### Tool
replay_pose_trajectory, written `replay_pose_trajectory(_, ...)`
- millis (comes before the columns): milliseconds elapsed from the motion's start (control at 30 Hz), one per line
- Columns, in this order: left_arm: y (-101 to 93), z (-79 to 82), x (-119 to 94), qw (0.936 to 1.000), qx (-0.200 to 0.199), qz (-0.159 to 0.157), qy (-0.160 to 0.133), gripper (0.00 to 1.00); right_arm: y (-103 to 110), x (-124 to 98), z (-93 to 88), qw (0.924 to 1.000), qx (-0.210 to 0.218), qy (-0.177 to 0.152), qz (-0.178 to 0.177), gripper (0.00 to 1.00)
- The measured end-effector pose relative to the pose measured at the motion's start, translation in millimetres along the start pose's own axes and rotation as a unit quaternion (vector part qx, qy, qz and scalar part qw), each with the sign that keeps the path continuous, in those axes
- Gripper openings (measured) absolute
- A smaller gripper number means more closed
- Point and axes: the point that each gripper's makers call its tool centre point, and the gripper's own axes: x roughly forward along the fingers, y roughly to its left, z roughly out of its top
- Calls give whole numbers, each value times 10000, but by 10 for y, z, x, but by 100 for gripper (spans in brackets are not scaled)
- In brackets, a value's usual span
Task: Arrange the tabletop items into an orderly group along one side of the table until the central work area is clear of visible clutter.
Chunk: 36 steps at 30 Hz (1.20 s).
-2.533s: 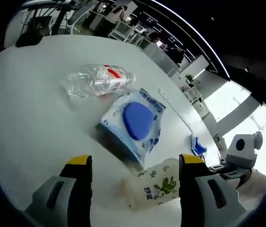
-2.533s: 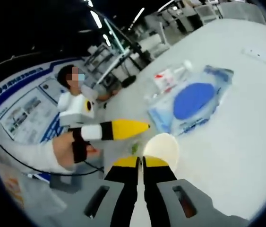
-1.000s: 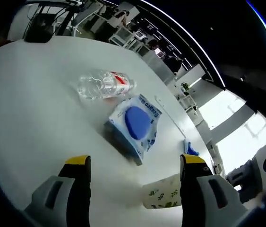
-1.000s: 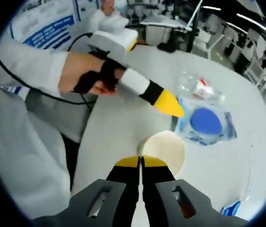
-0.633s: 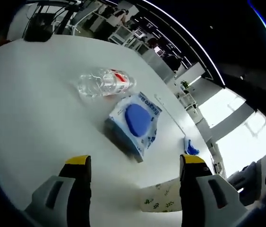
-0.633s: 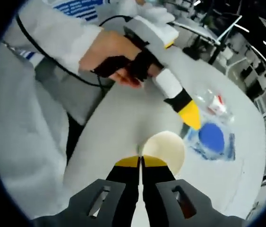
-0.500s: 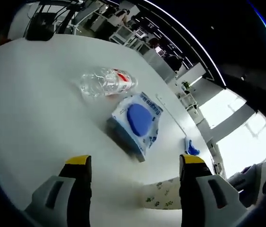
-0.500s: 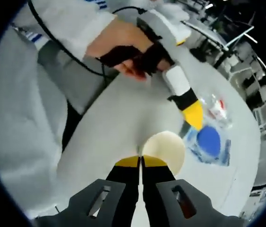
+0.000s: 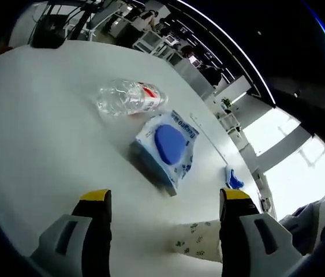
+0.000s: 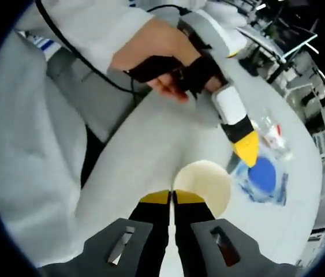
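Table [image 9: 41, 150] of white holds one clear plastic bottle [image 9: 126, 98] lying on its side, one blue wipes pack [image 9: 165, 148] just beside it, and one small blue item [image 9: 232, 180] well apart. Left gripper [image 9: 165, 201] stands wide with nothing between its jaws. Right gripper [image 10: 172, 198] is closed on the rim of one paper cup [image 10: 204, 183], near the table edge; the cup's leaf-printed side [image 9: 200, 248] sits between the left jaws' tips.

bottle [image 9: 129, 98] behind wipes pack [image 9: 166, 148], cup [image 9: 200, 248] nearest

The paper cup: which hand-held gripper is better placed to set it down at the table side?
Right. The right hand-held gripper is shut on the paper cup rim; the left hand-held gripper is open, holding nothing.
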Motion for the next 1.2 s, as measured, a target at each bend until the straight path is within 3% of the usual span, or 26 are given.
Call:
replay_pose_trajectory(33,2,-5,-1,10000,-1,2,6,78,40,16,43,9989,392,-210,132,0)
replay_pose_trajectory(100,5,-14,-2,10000,-17,-3,2,78,38,24,34,9964,782,-297,165,0)
replay_pose_trajectory(600,20,-38,-10,9999,-117,-20,14,78,135,56,55,9948,844,-460,322,1)
replay_pose_trajectory(833,37,-40,-35,9998,-216,-19,-36,77,167,70,76,9955,745,-482,339,13)
replay_pose_trajectory(1200,20,-46,-21,9998,-215,-28,-22,77,174,45,88,9958,680,-512,339,20)
